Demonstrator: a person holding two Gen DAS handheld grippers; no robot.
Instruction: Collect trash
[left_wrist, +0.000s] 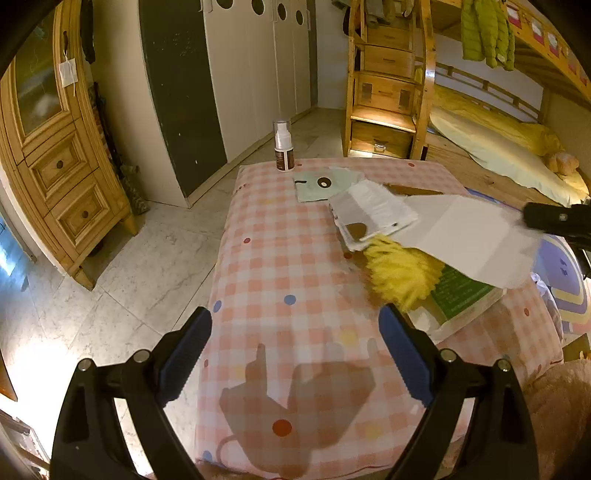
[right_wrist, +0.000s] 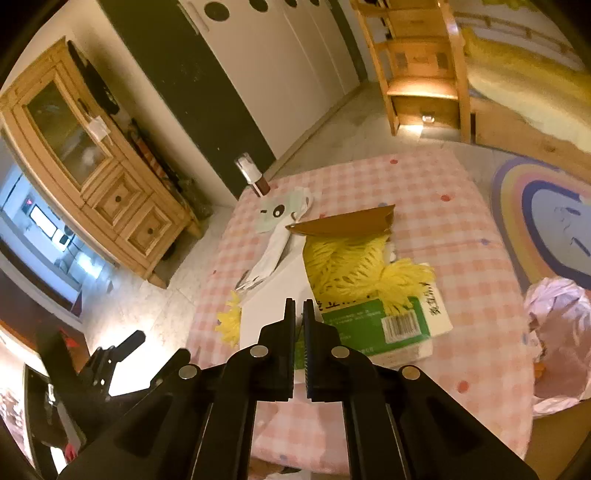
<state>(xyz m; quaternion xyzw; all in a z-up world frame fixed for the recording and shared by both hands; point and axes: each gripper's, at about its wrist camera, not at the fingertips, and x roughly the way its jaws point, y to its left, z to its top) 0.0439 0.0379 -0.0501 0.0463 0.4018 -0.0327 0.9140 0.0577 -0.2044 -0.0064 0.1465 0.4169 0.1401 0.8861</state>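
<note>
- right gripper closed on the near edge of a white paper sheet; jaws nearly together, only the thin sheet between them.
- in the left wrist view, same sheet held off the tabletop, stretching from the black fingers at the right edge toward the middle.
- long axis of the sheet running away from the right gripper, over the yellow fringed thing and the green book, so free to lift without dragging them, probably.
- pink crumpled bag lying to the right of the right gripper, beside the tabletop; likely the place for the trash, so next move turning to that side.
- left gripper wide open, empty, hovering above the checked cloth, well apart from the sheet.
- right hand clearly the nearer one to sheet and bag.
</note>
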